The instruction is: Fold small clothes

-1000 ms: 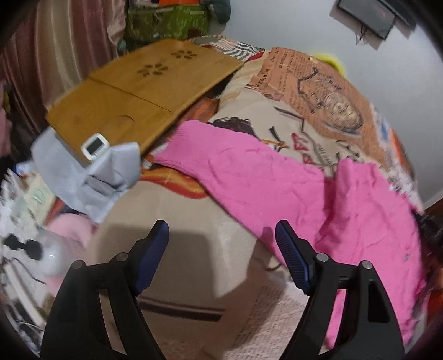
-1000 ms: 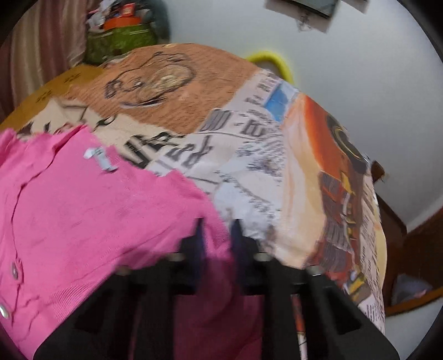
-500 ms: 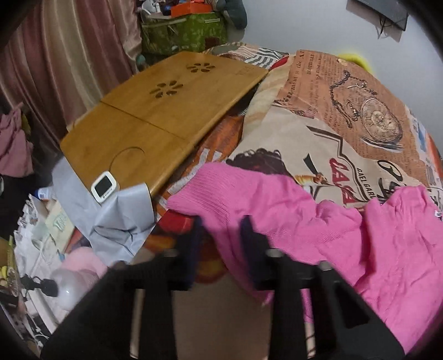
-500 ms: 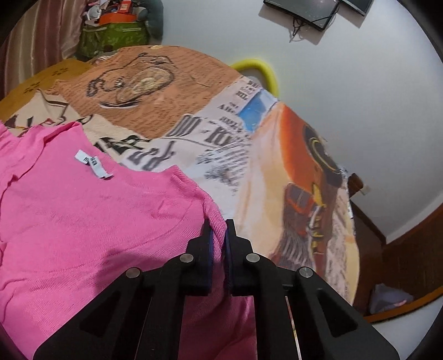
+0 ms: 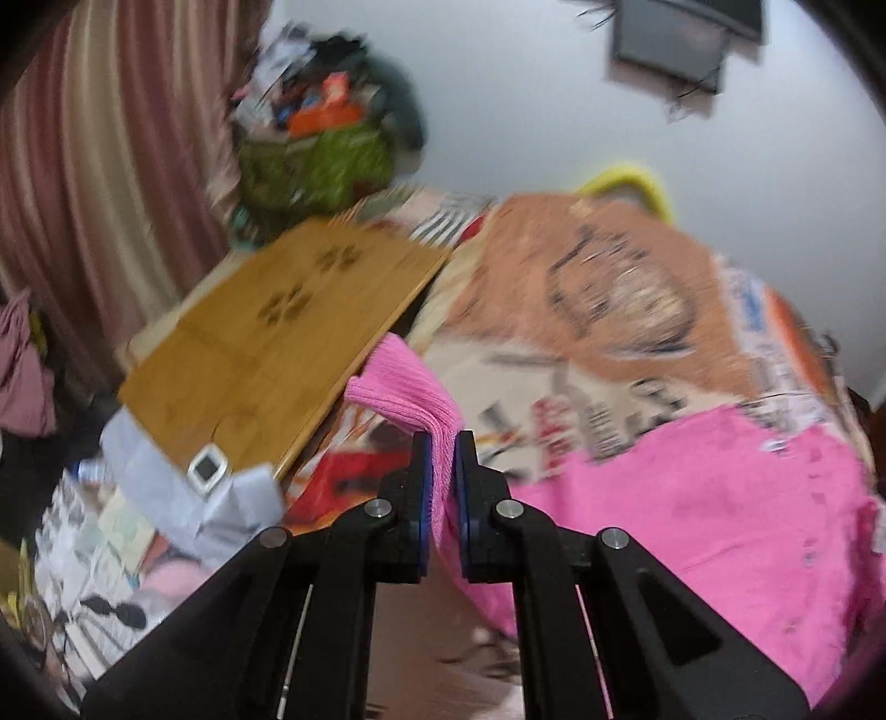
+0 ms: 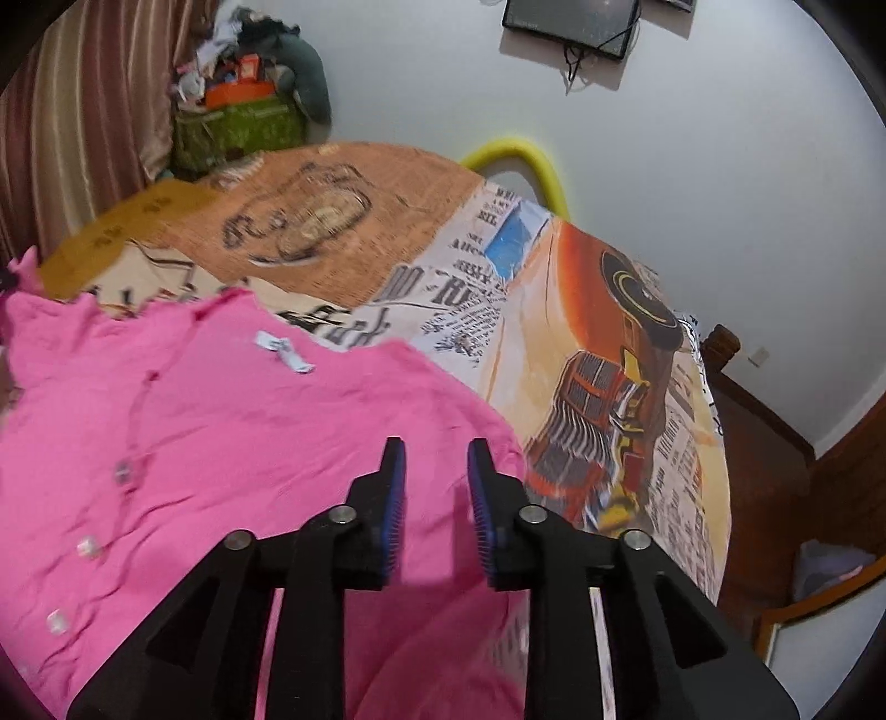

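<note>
Left gripper (image 5: 440, 443): jaws clamped on the ribbed cuff of the pink cardigan (image 5: 692, 509). The sleeve end (image 5: 404, 382) folds over the top of the blue pads (image 5: 423, 476) and hangs down between them, lifted off the bedspread (image 5: 609, 310). The rest of the sleeve trails down and to the right into the body of the garment, which lies spread on the bed. The left wrist view is blurred, so finer detail of the knit cannot be read.

Right gripper (image 6: 436, 451): jaws stand apart, having just been opening. Nothing is between the pads; the pink fabric lies flat on the bed below them, with its rounded edge just right of the fingertips. In the right wrist view the cardigan (image 6: 221, 443) lies spread with its button placket (image 6: 119, 471) running down the left side and a white label (image 6: 282, 351) near the neckline.

Surroundings: a printed bedspread (image 6: 581, 360) with newspaper and locomotive motifs covers the bed. A wooden lap tray (image 5: 277, 343) sits at the bed's left edge, with a small white device (image 5: 207, 471) at its near corner on grey cloth (image 5: 183, 498). A striped curtain (image 5: 111, 166) hangs behind it, a green bag (image 6: 238, 133) stands in the corner, and a dark screen (image 6: 570, 22) is mounted on the wall
</note>
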